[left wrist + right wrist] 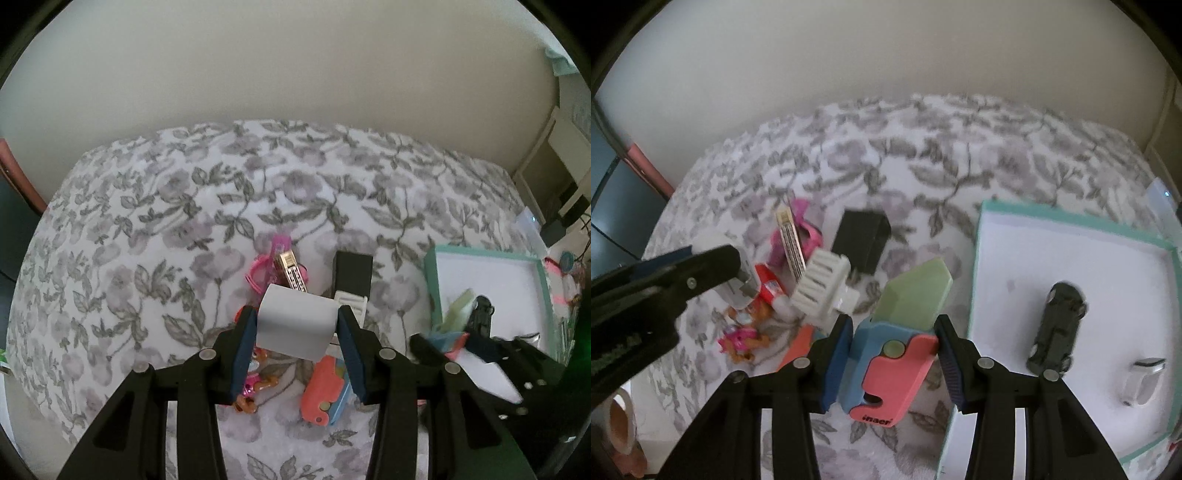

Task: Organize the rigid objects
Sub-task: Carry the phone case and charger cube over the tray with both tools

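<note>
Home bedroom, floral bedspread, toys

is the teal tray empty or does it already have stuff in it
Not empty. The teal tray already holds a dark toy car and a small silver object on its white floor; the rest is bare.

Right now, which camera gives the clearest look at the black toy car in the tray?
The right wrist view: the black toy car lies whole and unobstructed on the tray floor. In the left wrist view the right gripper partly hides it.
</note>
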